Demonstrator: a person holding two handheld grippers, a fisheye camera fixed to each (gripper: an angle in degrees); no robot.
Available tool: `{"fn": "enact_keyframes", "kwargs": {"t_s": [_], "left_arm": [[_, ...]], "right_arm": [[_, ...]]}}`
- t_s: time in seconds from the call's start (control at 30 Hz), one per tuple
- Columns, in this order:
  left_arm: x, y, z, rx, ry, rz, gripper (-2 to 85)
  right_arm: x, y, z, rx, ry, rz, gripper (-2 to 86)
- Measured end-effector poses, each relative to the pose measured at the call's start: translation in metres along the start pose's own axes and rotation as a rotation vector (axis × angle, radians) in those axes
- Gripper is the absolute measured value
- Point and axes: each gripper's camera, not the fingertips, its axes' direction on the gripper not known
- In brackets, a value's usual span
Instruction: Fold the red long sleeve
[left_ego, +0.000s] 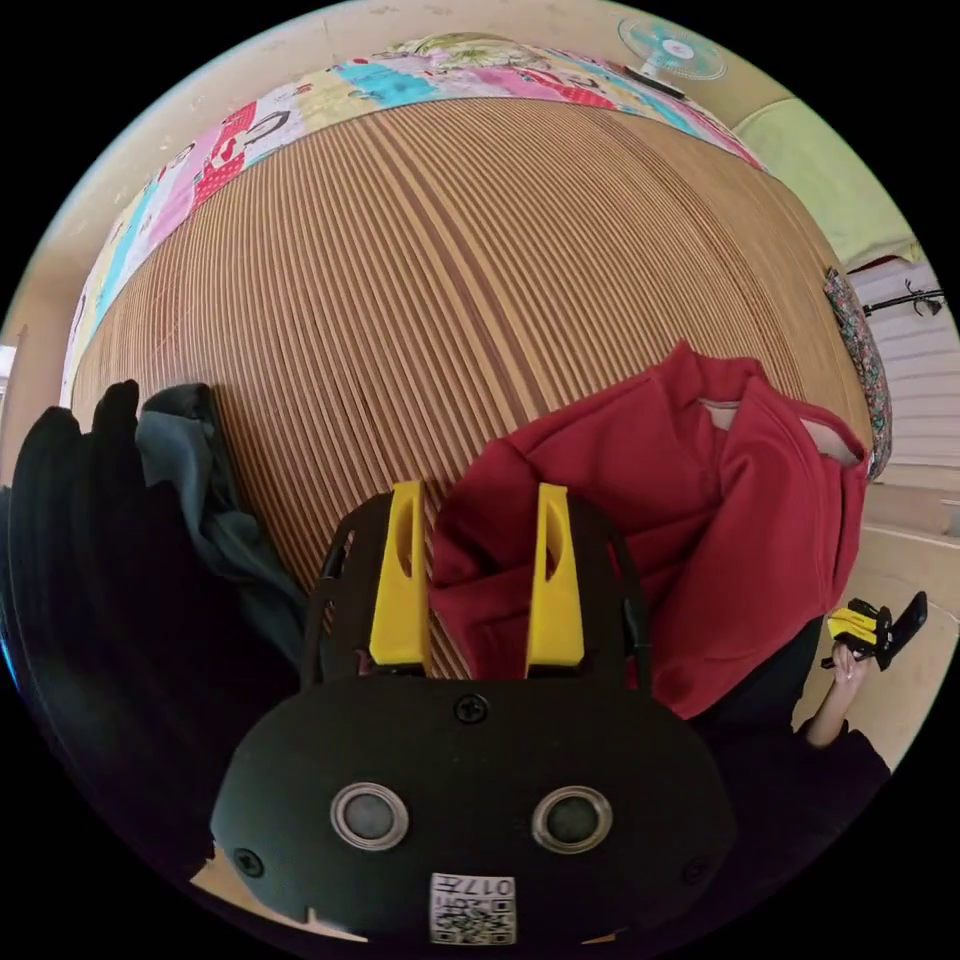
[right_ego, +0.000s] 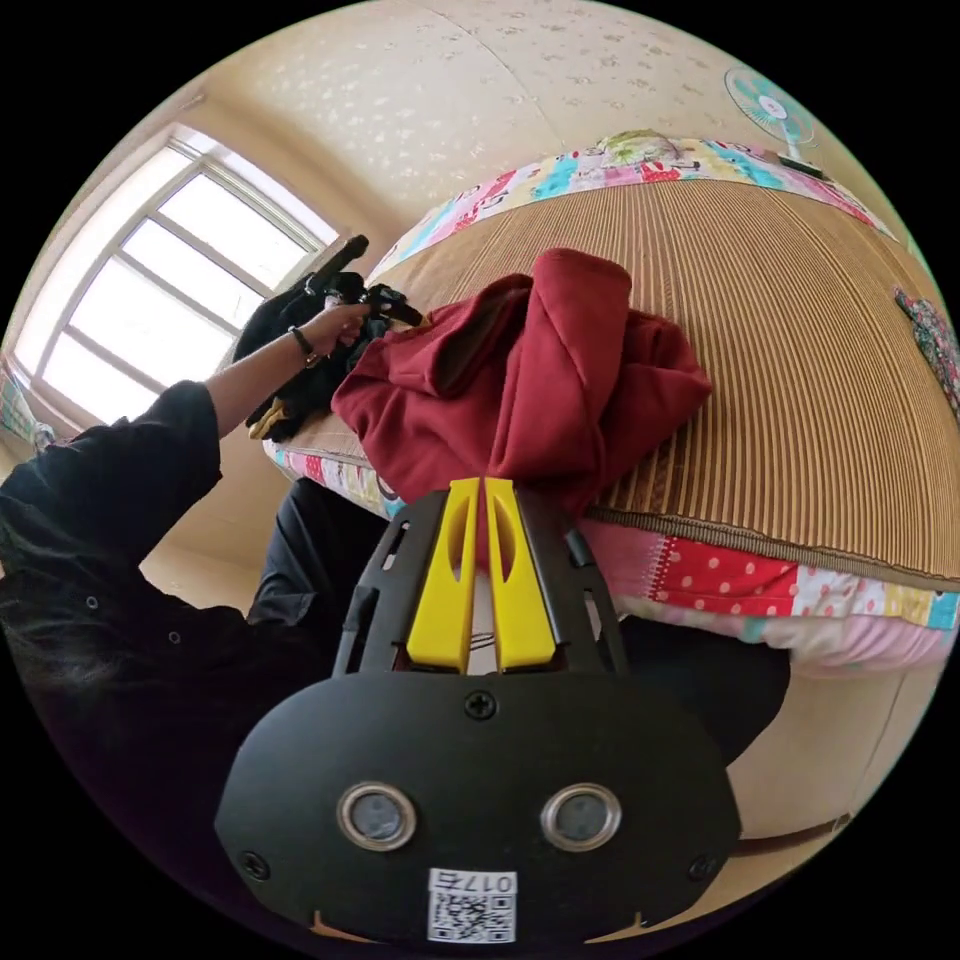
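The red long sleeve lies crumpled on the striped woven mat, near its edge. My left gripper is open over the garment's near corner, and a fold of red cloth lies between the yellow jaws without being pinched. In the right gripper view the red long sleeve is heaped at the mat's edge. My right gripper is shut on a bunch of its cloth at the bed's side. A hand holds the right gripper low beside the bed. The left gripper is beyond the heap.
A pile of dark clothes sits on the mat to the left of the left gripper. A patchwork quilt hangs under the mat. A fan stands beyond the bed. The person's black-sleeved arm reaches across, with a window behind.
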Motion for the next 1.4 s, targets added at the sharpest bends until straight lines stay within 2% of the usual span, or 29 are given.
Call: {"fn": "enact_keyframes", "kwargs": {"t_s": [0.1,0.17,0.23,0.27,0.3,0.33,0.4,0.47,0.53,0.6,0.7,0.8,0.9,0.97,1.0,1.1,1.17,1.23,1.27,1.33,1.37,1.4], "left_arm": [[0.002,0.026,0.006,0.003,0.127,0.046,5.5],[-0.002,0.046,0.0,0.041,0.159,0.013,3.6],[-0.011,0.075,-0.028,0.219,0.378,0.014,2.5],[-0.018,0.1,-0.055,0.391,0.6,0.044,1.9],[-0.02,0.127,-0.085,0.553,0.773,0.112,1.5],[-0.017,0.141,-0.101,0.628,0.825,0.158,1.4],[0.011,0.188,-0.164,0.828,1.004,0.456,1.0],[0.033,0.221,-0.209,0.945,1.087,0.691,1.0],[0.049,0.255,-0.252,1.058,1.098,0.887,1.1],[0.059,0.278,-0.295,1.049,1.128,0.997,1.2],[0.067,0.296,-0.333,1.04,1.041,0.882,1.1],[0.088,0.321,-0.355,1.032,0.86,0.849,0.9],[0.102,0.344,-0.361,0.981,0.82,0.847,0.8],[0.101,0.358,-0.363,0.978,0.796,0.808,0.8],[0.098,0.366,-0.365,0.964,0.771,0.791,0.7],[0.075,0.392,-0.371,0.971,0.723,0.694,0.4],[0.057,0.413,-0.374,1.003,0.713,0.652,0.1],[0.034,0.442,-0.377,1.113,0.75,0.615,-0.3],[0.011,0.469,-0.38,1.262,0.865,0.617,-0.5],[-0.014,0.498,-0.384,1.363,0.951,0.594,-0.6],[-0.021,0.517,-0.385,1.42,0.884,0.563,-0.7],[-0.016,0.529,-0.384,1.428,0.737,0.5,-0.7]], "right_arm": [[0.035,-0.012,-0.038,0.145,0.051,0.02,2.4],[0.068,-0.033,-0.042,0.102,0.137,0.075,2.9],[0.094,-0.054,-0.047,0.064,0.166,0.171,3.6],[0.098,-0.062,-0.056,0.112,0.118,0.171,3.3],[0.091,-0.065,-0.068,0.188,0.067,0.12,2.9],[0.086,-0.065,-0.072,0.222,0.051,0.086,2.8],[0.069,-0.058,-0.083,0.32,0.039,0.006,2.7],[0.059,-0.048,-0.088,0.386,0.004,-0.056,3.3],[0.051,-0.034,-0.094,0.454,-0.067,-0.124,4.6],[0.04,-0.006,-0.106,0.579,-0.175,-0.242,7.5],[0.035,0.028,-0.108,0.665,-0.308,-0.334,10.4],[0.03,0.051,-0.085,0.584,-0.541,-0.405,14.8],[0.013,0.078,-0.045,0.529,-0.532,-0.368,16.5],[0.0,0.093,-0.025,0.493,-0.576,-0.372,13.2],[-0.006,0.103,-0.019,0.491,-0.568,-0.352,8.0],[-0.002,0.12,-0.04,0.597,-0.423,-0.191,4.4],[-0.009,0.117,-0.072,0.636,-0.284,-0.165,3.6],[-0.032,0.113,-0.117,0.708,-0.112,-0.188,3.0],[-0.052,0.11,-0.147,0.767,-0.016,-0.194,2.6],[-0.085,0.114,-0.189,0.889,0.008,-0.259,2.1],[-0.109,0.117,-0.209,0.948,-0.014,-0.33,1.9],[-0.137,0.115,-0.222,0.971,0.024,-0.367,1.7]]}}
